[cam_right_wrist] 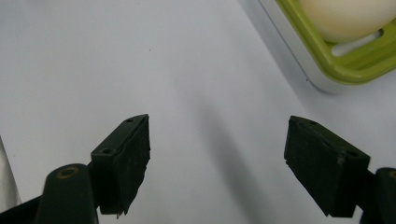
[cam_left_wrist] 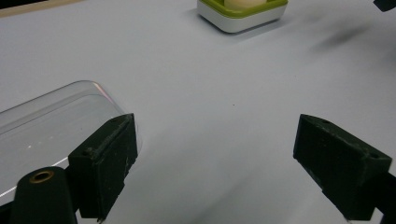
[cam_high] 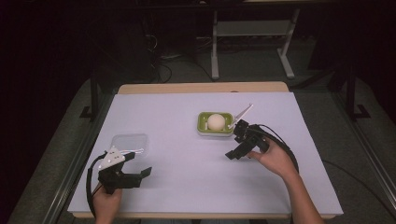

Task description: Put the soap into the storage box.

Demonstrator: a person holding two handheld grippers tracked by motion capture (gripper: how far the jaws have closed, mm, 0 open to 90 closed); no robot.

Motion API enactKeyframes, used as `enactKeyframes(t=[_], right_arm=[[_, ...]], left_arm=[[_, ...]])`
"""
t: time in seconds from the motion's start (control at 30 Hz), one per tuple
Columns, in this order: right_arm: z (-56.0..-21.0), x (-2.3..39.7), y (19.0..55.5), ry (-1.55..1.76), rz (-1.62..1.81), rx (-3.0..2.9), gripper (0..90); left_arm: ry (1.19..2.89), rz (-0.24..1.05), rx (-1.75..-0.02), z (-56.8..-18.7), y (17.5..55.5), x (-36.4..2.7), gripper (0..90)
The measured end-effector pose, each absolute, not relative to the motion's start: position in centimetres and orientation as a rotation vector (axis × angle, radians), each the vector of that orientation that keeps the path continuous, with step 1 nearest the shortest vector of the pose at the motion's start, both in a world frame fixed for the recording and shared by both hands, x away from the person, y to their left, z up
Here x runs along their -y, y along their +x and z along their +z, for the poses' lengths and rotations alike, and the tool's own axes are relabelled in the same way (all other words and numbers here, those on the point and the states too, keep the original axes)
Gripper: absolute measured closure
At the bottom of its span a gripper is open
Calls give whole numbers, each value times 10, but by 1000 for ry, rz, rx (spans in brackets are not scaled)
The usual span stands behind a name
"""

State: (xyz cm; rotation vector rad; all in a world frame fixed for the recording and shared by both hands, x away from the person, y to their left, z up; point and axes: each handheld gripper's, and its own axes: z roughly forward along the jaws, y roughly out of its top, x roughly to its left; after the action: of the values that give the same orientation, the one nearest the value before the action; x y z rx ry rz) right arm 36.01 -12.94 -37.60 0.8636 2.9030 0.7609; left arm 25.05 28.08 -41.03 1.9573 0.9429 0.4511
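Hovering right hand-held gripper (cam_high: 236,140) with jaws spread, empty, just short of green tray (cam_high: 201,125) holding egg (cam_high: 215,122). Idling left hand-held gripper (cam_high: 136,164) released, beside clear lid (cam_high: 130,141). Judging early: nothing grasped, lid not yet fitted.

Both grippers are black. The left gripper (cam_high: 140,164) has a grey three-cornered plate (cam_high: 111,156) on top. The right gripper (cam_high: 236,140) trails a black cable (cam_high: 285,147). Each jaw has small screw holes. The person's arms are bare.

A lab: paper-covered table (cam_high: 187,186) on a metal frame (cam_high: 74,163) (dark surroundings, floor cables (cam_high: 161,65)).
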Motion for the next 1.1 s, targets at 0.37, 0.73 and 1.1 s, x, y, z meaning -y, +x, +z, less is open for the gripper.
enactKeyframes(t=[0.37, 0.73, 1.1], right_arm=[[-386, 138, 343, 882, 786, -2885, 222], [-393, 145, 332, 909, 810, -2872, 222], [-399, 155, 321, 944, 857, -2851, 222]], left_arm=[[1970, 454, -938, -411, 251, -280, 131], [1974, 450, -931, -412, 251, -278, 130], [1977, 447, -931, -412, 251, -278, 130]])
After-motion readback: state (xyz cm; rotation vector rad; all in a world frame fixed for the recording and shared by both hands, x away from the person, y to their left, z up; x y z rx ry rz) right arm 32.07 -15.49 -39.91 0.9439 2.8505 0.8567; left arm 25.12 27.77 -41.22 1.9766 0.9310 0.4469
